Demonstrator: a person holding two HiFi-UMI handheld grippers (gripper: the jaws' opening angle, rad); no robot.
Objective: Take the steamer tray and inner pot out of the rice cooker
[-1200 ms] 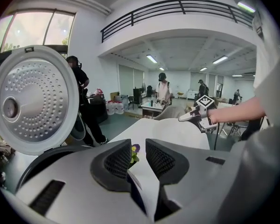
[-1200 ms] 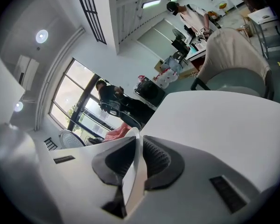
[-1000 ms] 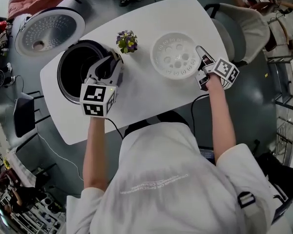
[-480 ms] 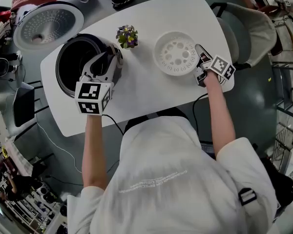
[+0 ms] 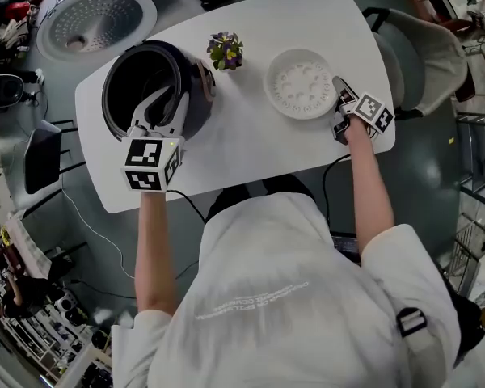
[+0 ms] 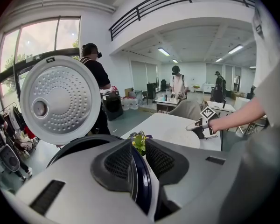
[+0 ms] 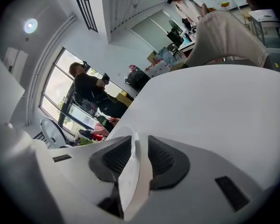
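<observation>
Steamer tray (image 5: 302, 83) down; pot (image 5: 139, 87) in cooker (image 5: 194, 103)

The steamer tray (image 5: 302, 83) is seen as smooth white plastic with a faint sheen, and the table (image 5: 250, 144) as a matt, even white top. The rim of the inner pot (image 6: 143, 190) is shown dark and glossy, while the lid (image 6: 56, 99) is lined with a dimpled, silvery metal plate. The pads (image 6: 114, 164) of the left gripper (image 6: 137, 146) are made out as black and finely ribbed, set in matt grey plastic.
</observation>
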